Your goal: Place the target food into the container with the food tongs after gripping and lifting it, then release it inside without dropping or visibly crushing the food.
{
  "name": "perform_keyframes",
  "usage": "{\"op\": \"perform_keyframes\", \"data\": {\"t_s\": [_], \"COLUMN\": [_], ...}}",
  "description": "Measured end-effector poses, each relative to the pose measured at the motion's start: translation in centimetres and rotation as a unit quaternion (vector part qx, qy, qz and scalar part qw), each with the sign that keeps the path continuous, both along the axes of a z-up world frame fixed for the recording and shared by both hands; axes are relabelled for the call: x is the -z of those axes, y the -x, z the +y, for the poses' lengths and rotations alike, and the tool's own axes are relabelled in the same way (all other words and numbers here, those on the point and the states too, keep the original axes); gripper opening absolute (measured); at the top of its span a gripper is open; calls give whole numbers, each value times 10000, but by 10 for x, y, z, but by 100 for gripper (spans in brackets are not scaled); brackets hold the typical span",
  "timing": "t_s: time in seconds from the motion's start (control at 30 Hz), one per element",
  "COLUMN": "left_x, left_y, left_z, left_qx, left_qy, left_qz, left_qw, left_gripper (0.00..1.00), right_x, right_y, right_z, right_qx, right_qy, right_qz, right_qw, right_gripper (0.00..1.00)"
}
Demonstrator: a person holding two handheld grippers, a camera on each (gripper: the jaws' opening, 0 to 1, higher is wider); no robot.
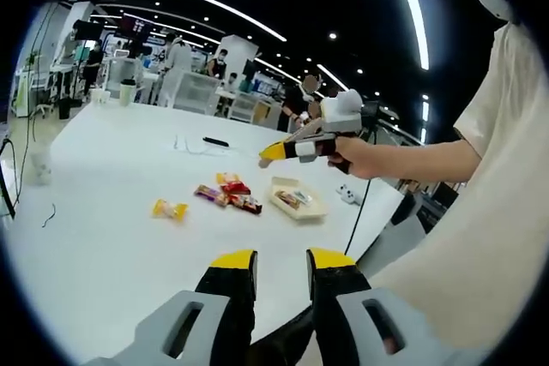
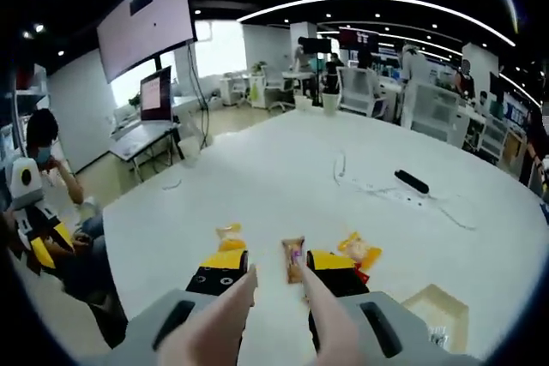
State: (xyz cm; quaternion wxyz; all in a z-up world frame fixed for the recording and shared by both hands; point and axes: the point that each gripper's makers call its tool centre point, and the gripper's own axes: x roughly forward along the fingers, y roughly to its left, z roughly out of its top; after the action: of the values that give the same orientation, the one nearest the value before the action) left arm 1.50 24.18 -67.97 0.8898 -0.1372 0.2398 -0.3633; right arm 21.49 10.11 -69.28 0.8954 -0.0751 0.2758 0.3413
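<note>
Several snack packets [image 1: 227, 193] lie together on the white table [image 1: 111, 237], with a yellow packet [image 1: 170, 208] apart to their left. A shallow cream container [image 1: 298, 198] sits just right of them and holds a packet. My left gripper [image 1: 281, 259] stands open and empty, well short of the food. My right gripper [image 1: 283, 150], held in a hand, hovers above the container. In the right gripper view its jaws [image 2: 279, 261] stand apart, open, above a brown packet [image 2: 293, 259], with a yellow packet [image 2: 230, 236] left, an orange one [image 2: 360, 250] right and the container [image 2: 437, 315] lower right.
A black bar [image 2: 412, 182] and a thin cable [image 2: 343, 165] lie farther back on the table. The person's arm and pale shirt [image 1: 480, 212] fill the right side. The table edge [image 1: 377, 229] runs just past the container. Desks, chairs and people stand beyond.
</note>
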Motion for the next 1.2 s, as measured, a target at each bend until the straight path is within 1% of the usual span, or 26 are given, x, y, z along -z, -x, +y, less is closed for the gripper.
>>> {"op": "perform_keyframes", "data": {"t_s": [0.1,0.23,0.37,0.77,0.97,1.2], "left_x": [1,1,0,0,2,5], "left_y": [-1,-3,-9,-23,-27,-31], "left_z": [6,11,17,47,58,69], "left_qx": [-39,-11,28,34,23,50], "left_qy": [-1,-22,-37,-34,-8,-5], "left_qz": [16,23,3,-25,-16,-1], "left_qw": [10000,10000,10000,10000,10000,10000], "left_gripper": [22,22,22,22,22,22], "right_x": [7,13,19,28,30,37], "right_y": [1,1,-4,-16,-20,-24], "right_z": [6,16,31,68,78,85], "right_qx": [-57,-126,-251,-390,-328,-313], "right_qy": [29,37,62,72,63,132], "right_qz": [68,121,152,222,250,293], "right_qw": [10000,9998,9996,9990,9991,9990], "right_gripper": [27,27,27,27,27,27]}}
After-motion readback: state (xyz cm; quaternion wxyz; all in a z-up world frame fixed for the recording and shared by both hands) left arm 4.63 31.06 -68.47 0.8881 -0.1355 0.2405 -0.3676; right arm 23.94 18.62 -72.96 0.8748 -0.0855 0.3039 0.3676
